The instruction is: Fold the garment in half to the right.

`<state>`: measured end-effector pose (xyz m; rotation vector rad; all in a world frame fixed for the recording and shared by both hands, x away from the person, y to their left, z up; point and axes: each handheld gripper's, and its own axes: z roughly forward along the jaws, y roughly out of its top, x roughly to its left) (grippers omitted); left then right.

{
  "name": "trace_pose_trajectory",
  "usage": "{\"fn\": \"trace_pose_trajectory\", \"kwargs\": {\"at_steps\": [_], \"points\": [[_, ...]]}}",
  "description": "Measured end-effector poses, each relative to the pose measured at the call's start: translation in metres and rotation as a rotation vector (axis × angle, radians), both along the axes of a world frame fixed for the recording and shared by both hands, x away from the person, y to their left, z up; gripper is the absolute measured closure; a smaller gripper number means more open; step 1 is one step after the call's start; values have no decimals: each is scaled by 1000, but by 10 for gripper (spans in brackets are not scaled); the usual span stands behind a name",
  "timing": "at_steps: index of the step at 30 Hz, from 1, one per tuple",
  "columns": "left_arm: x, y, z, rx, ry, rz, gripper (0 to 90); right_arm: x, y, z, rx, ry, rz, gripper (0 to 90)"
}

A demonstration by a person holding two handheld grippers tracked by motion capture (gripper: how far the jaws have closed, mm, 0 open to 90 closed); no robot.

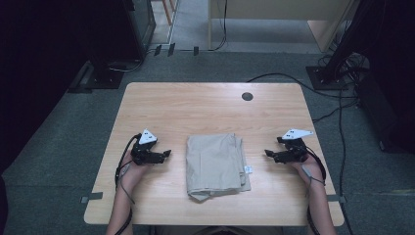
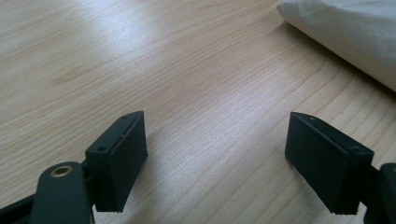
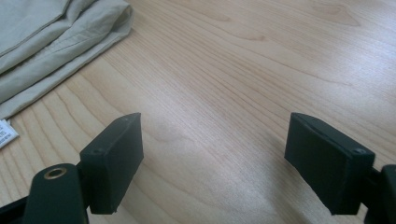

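Flanking the folded beige cloth (image 1: 214, 164) on the table (image 1: 195, 107), left gripper (image 1: 166, 154) and right gripper (image 1: 268, 153) gape empty.

A wooden table (image 1: 205, 105) is set at frame centre; 1 dark round grommet (image 1: 247, 96) is seen near its upper edge. Black cables (image 1: 337, 110) are laid on grey carpet (image 1: 58, 161) at right.

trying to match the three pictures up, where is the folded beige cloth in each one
high view: folded beige cloth lies mid-table, between the two grippers.
left gripper view: its edge fills the top right corner.
right gripper view: its layered edge sits top left.
Shared landmark: the pale wooden table under it.
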<state>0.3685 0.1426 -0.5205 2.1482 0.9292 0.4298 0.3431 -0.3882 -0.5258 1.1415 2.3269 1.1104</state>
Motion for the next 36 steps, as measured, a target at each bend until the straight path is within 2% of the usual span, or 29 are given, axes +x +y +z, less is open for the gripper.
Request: {"fn": "trace_pose_trajectory", "kwargs": {"at_steps": [11, 14, 36], "points": [[1, 1, 0, -1, -1, 5, 210, 1, -3, -2, -11, 4, -10, 189], [2, 1, 0, -2, -1, 7, 211, 3, -2, -3, -32, -5, -17, 179], [2, 1, 0, -1, -1, 9, 210, 6, -2, -3, -34, -5, -35, 178]]}}
